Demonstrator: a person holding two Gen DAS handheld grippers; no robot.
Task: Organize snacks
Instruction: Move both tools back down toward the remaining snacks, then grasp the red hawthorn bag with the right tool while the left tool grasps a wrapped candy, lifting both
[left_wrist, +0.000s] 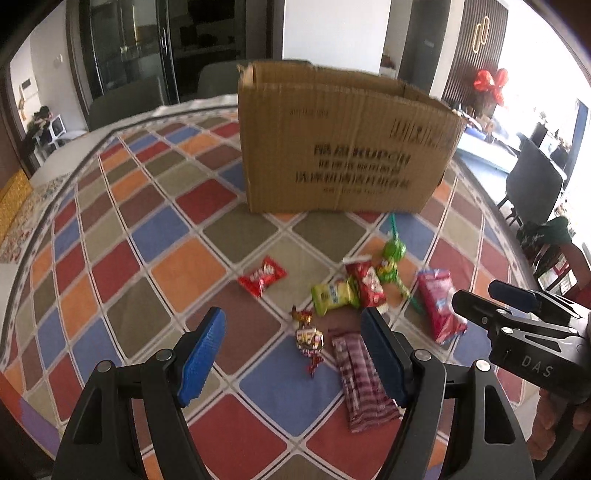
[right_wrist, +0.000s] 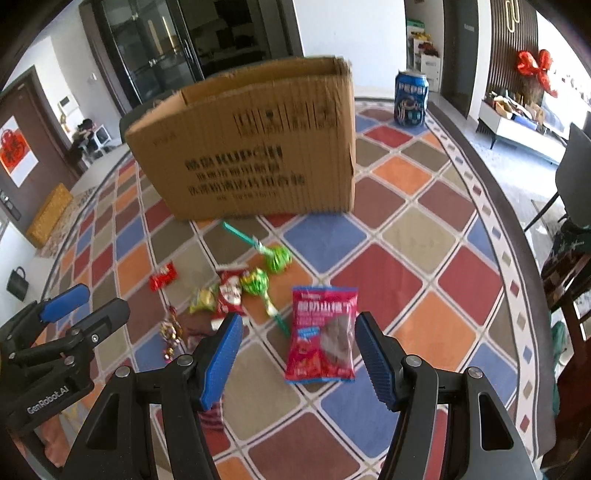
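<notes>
An open-topped cardboard box (left_wrist: 340, 147) (right_wrist: 251, 147) stands on the chequered tablecloth (left_wrist: 166, 229). Before it lie loose snacks: a small red packet (left_wrist: 262, 276) (right_wrist: 163, 277), a yellow-green packet (left_wrist: 334, 295), a red packet (left_wrist: 367, 282), two green lollipops (left_wrist: 393, 253) (right_wrist: 277, 258), a big red bag (left_wrist: 439, 306) (right_wrist: 323, 332), a purple striped packet (left_wrist: 360, 376) and a foil candy (left_wrist: 309, 339). My left gripper (left_wrist: 293, 314) (right_wrist: 105, 298) hovers open above the foil candy. My right gripper (right_wrist: 300, 318) (left_wrist: 476, 291) hovers open above the big red bag. Neither holds anything.
A blue drink can (right_wrist: 411, 98) stands at the table's far right, behind the box. Dark chairs (left_wrist: 532, 173) sit beyond the table's right edge. A hand (left_wrist: 554, 424) grips the right tool's handle at the lower right.
</notes>
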